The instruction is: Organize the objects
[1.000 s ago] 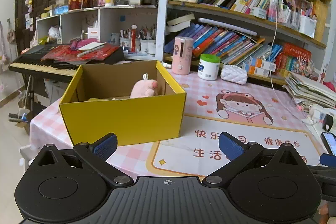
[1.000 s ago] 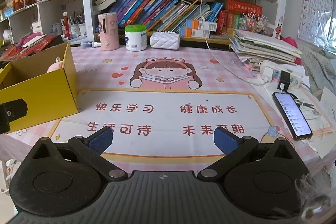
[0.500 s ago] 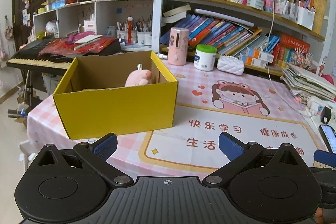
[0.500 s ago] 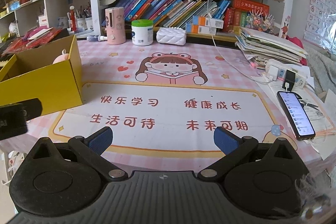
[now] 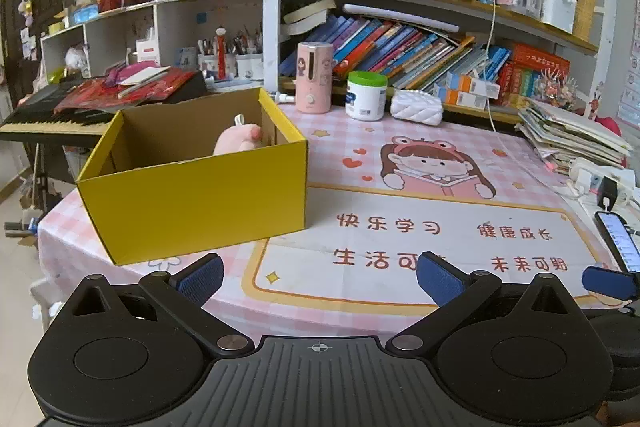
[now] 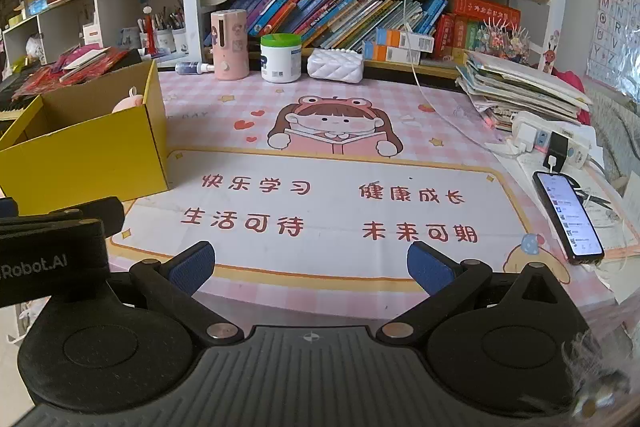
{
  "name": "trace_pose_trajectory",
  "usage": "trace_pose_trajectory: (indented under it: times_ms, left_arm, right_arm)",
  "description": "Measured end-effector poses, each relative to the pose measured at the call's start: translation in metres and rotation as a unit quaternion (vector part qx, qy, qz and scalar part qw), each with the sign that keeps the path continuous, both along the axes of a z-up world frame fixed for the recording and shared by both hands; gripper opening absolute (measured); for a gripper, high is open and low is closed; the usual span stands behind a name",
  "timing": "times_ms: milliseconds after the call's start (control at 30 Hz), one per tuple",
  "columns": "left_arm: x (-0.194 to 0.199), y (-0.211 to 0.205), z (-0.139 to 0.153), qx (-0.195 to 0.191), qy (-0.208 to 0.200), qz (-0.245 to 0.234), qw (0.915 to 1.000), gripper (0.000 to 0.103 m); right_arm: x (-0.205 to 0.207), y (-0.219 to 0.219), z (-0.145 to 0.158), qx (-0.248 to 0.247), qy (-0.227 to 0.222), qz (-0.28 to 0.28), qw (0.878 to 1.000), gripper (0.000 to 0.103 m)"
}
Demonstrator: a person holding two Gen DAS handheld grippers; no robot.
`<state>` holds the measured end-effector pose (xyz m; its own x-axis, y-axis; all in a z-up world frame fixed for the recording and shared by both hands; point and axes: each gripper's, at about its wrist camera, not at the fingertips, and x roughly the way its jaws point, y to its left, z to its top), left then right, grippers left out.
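Observation:
A yellow cardboard box (image 5: 192, 203) stands open on the left of the table, with a pink plush toy (image 5: 236, 143) inside it against the right wall. The same box (image 6: 88, 155) and the toy (image 6: 129, 103) show at the left of the right wrist view. My left gripper (image 5: 318, 277) is open and empty, held back over the table's front edge, below the box. My right gripper (image 6: 310, 265) is open and empty too, over the front edge of the printed mat (image 6: 320, 203). The left gripper's body (image 6: 52, 251) shows at that view's left edge.
At the back stand a pink cylinder (image 5: 314, 77), a white jar with a green lid (image 5: 366, 95) and a white quilted pouch (image 5: 416, 107). A phone (image 6: 568, 217), a power strip (image 6: 556, 143) and stacked books (image 6: 520, 87) fill the right side. Bookshelves rise behind; a keyboard (image 5: 48, 119) sits left.
Both grippers have drawn back from the table and drifted apart from the box, which now looks smaller. Both stay open and empty. The box and toy have not moved.

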<state>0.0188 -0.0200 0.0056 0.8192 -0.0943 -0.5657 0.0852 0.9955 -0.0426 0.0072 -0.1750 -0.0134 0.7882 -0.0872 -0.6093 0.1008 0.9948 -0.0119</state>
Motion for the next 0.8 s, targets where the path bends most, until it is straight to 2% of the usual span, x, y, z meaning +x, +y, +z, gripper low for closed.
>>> trace_pose_trajectory:
  times_ms: [800]
  left_arm:
    - [0.0048, -0.003, -0.0045, -0.005, 0.006, -0.01, 0.9999, 0.103]
  right_arm:
    - [0.0049, 0.0018, -0.0054, -0.003, 0.009, 0.004, 1.0, 0.103]
